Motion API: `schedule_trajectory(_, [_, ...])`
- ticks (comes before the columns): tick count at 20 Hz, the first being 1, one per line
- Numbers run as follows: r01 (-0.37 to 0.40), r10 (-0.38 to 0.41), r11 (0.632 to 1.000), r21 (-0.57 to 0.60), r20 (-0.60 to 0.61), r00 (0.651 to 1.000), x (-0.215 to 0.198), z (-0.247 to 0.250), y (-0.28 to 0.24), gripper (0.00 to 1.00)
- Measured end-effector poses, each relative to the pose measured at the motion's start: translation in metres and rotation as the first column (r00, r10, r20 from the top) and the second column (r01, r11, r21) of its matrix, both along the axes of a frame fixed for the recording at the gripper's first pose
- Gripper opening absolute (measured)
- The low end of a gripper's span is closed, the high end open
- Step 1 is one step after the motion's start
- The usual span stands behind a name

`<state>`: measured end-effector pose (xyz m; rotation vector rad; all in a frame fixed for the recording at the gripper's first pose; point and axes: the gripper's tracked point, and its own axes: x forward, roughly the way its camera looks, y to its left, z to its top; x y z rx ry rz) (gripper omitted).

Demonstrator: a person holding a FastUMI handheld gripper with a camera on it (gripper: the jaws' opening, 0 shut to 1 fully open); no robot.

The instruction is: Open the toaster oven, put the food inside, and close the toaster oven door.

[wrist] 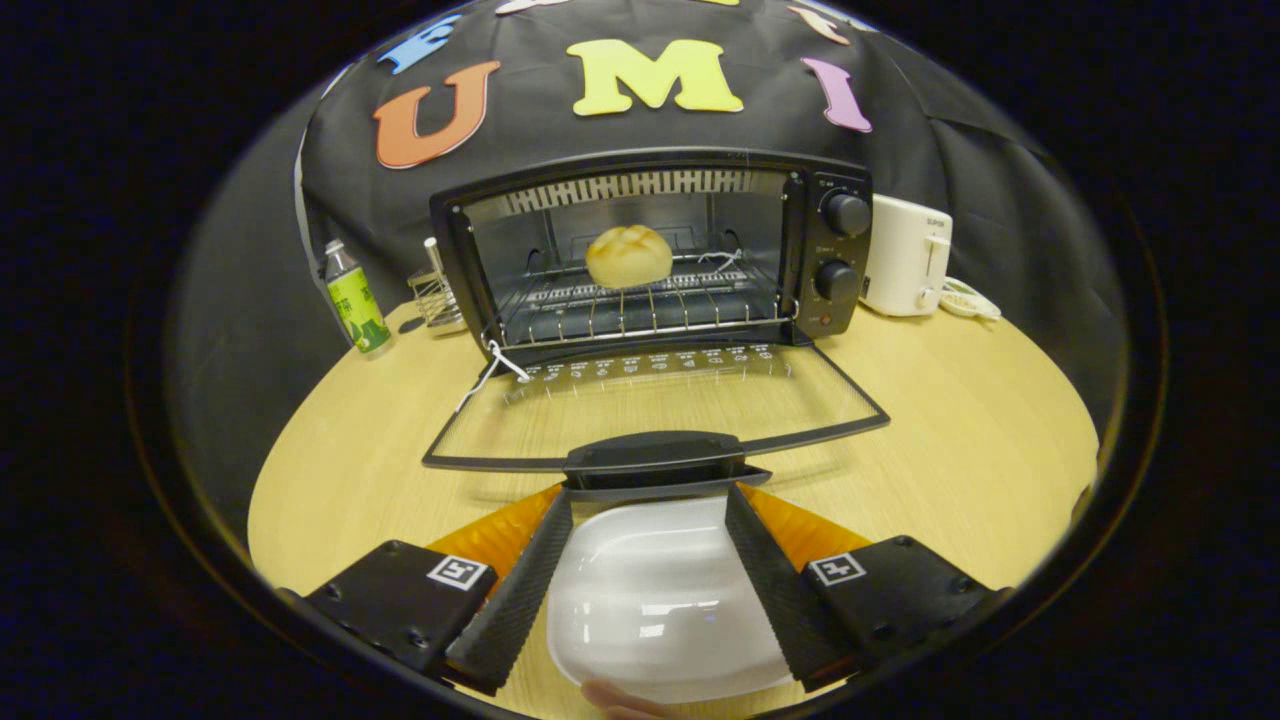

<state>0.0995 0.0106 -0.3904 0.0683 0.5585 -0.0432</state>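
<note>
A pale wooden table carries everything. Nearest, the gripper hangs with its jaws apart, holding nothing, above an empty white tray. Just ahead of the fingers lies the dark handle of the open glass door, folded flat. That handle looks stiff and easy to lift from beneath; the hinged door probably swings lightly. Beyond, the bun sits on the rack inside the toaster oven.
</note>
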Motion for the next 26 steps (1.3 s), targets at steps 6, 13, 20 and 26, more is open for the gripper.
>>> schedule_trajectory(6, [-0.024, 0.036, 0.996, -0.090, 0.143, 0.989, 0.007, 0.043, 0.002, 1.00])
schedule_trajectory(13, [-0.008, 0.030, 0.994, -0.105, 0.210, 0.977, 0.023, 0.076, 0.003, 1.00])
schedule_trajectory(20, [-0.012, 0.043, 0.993, -0.121, 0.252, 0.967, 0.041, 0.101, 0.005, 1.00])
schedule_trajectory(26, [-0.012, 0.043, 0.991, -0.136, 0.226, 0.973, 0.061, 0.099, 0.002, 1.00])
